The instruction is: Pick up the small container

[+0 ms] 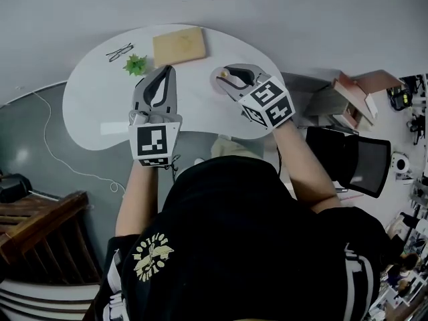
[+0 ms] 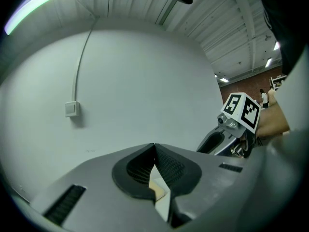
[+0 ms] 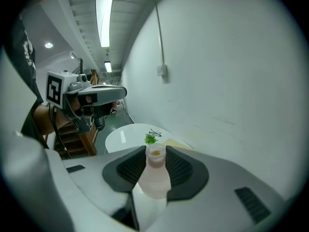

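The small container [image 3: 155, 174] is a pale, translucent little bottle with an open neck showing something orange inside. My right gripper [image 3: 156, 154] is shut on its body and holds it upright, well above the white table [image 3: 126, 135]. In the head view the same bottle [image 1: 225, 76] peeks out between the right gripper's [image 1: 228, 74] jaws over the table's right part. My left gripper [image 1: 166, 71] hovers over the table's middle with its tips together and nothing in them. In its own view the left gripper [image 2: 154, 148] points at a bare wall.
On the white table [image 1: 93, 105] lie a wooden board [image 1: 179, 45] at the far side, a small green plant [image 1: 136, 64] and a pair of glasses [image 1: 119, 51]. A wooden chair [image 1: 37, 223] stands left of the person, shelves and a black chair [image 1: 358, 159] to the right.
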Demonstrator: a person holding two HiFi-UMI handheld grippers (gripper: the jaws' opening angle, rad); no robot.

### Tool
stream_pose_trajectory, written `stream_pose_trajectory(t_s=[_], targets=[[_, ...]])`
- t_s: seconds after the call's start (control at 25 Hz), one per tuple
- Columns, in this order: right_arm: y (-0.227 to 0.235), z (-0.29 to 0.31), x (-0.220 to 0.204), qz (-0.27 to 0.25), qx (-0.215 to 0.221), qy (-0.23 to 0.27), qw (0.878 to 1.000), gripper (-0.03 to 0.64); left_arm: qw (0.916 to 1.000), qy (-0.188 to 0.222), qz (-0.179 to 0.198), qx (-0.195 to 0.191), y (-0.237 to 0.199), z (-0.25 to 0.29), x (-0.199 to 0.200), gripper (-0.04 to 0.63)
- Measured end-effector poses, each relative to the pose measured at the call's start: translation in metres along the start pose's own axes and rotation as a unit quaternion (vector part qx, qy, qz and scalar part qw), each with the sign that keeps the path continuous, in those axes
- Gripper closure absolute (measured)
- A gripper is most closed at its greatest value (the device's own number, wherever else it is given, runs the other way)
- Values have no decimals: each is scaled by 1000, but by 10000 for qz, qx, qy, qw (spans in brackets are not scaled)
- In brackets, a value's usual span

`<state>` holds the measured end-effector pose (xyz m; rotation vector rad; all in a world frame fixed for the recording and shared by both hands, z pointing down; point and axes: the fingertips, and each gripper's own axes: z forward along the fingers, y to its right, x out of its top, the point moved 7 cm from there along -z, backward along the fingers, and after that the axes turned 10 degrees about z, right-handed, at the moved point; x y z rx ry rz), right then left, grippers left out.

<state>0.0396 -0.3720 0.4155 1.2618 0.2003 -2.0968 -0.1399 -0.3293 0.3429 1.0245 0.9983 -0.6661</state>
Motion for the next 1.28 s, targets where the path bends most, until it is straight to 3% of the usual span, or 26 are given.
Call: stream_pose_trajectory(t_s=[0.52, 1.28], targets=[[-32, -48, 56, -43, 154, 574, 9982, 477, 9993, 357, -108, -11, -1, -17, 24, 574], [-2, -38, 34, 150, -26, 362, 9992, 479, 9985, 298, -318, -346, 18, 20, 5, 574]])
